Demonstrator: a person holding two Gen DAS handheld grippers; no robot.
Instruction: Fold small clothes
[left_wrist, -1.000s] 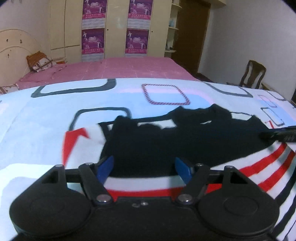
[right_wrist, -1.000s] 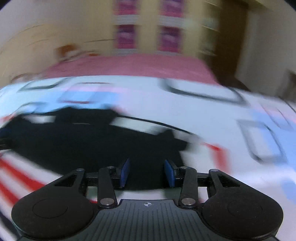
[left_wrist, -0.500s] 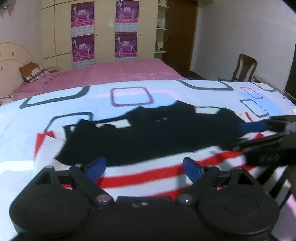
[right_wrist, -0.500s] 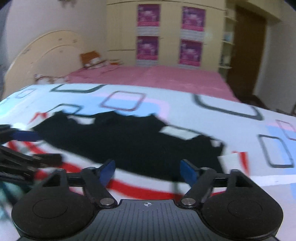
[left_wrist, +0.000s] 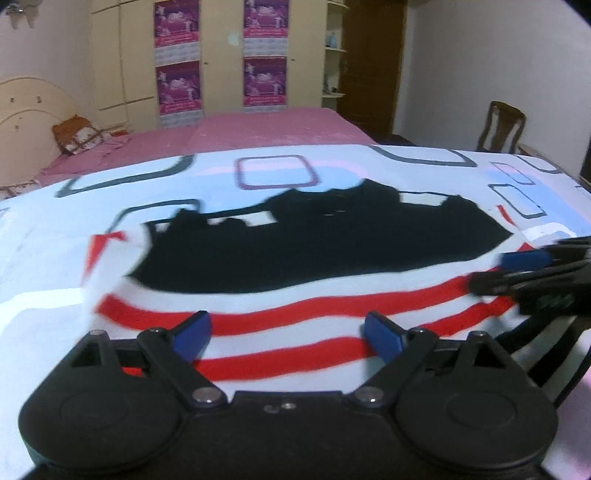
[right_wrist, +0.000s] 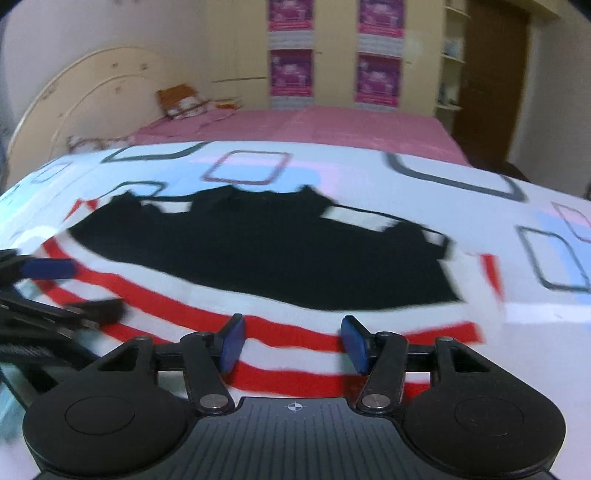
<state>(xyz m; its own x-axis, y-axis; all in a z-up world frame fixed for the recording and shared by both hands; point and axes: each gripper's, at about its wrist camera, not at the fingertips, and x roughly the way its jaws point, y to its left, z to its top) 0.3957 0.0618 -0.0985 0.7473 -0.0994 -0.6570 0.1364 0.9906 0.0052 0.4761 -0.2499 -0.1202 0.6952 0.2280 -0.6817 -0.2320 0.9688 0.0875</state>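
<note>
A small garment with a black upper part (left_wrist: 317, 247) and a white lower part with red stripes (left_wrist: 295, 317) lies flat on the patterned sheet; it also shows in the right wrist view (right_wrist: 266, 262). My left gripper (left_wrist: 288, 338) is open and empty, hovering over the striped part near its left side. My right gripper (right_wrist: 293, 343) is open and empty over the striped part near its right side. Each gripper shows at the edge of the other's view: the right gripper (left_wrist: 532, 269) and the left gripper (right_wrist: 55, 288).
The sheet (left_wrist: 55, 229) is white with pale blue patches and dark rounded squares. Behind it is a pink bed (left_wrist: 236, 129) with a cream headboard (left_wrist: 22, 110) and a pillow (left_wrist: 79, 136). A wooden chair (left_wrist: 500, 127) stands at the far right by a brown door.
Both grippers have opened wider and drawn back from the black part toward the striped part. The garment now lies spread out, with more of its red stripes in view.
</note>
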